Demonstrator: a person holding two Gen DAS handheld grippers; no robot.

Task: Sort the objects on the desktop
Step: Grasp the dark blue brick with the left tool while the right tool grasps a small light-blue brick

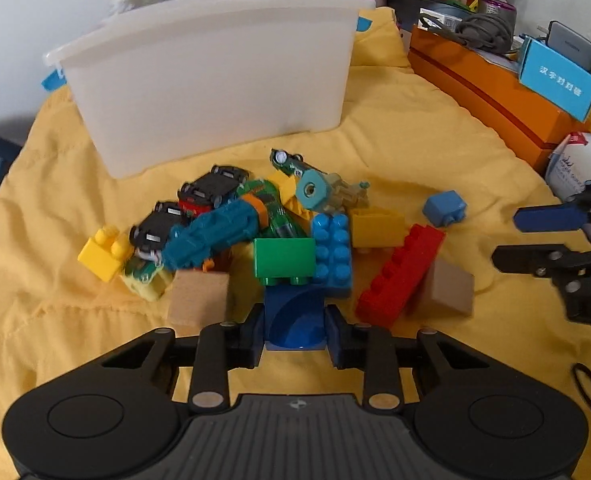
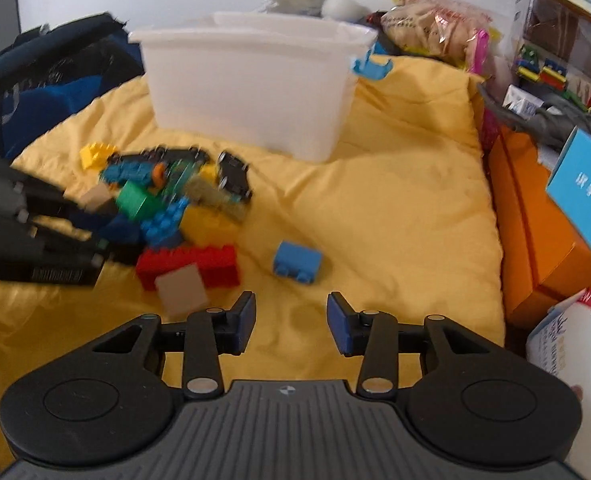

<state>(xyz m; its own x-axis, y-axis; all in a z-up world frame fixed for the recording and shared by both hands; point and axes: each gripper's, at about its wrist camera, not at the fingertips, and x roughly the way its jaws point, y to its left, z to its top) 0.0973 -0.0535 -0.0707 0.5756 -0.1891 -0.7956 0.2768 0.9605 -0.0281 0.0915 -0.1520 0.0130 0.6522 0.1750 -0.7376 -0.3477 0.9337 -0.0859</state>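
Observation:
A pile of toys lies on the yellow cloth in front of a white plastic bin. My left gripper is shut on a dark blue arch block at the near edge of the pile. Just beyond it lie a green brick, a light blue brick, a long red brick, toy cars and wooden cubes. My right gripper is open and empty over bare cloth, near a small blue brick. It also shows in the left wrist view.
An orange box with a blue card box on it borders the cloth on the right. A dark blue bag lies at the left. Snack bags and clutter stand behind the bin.

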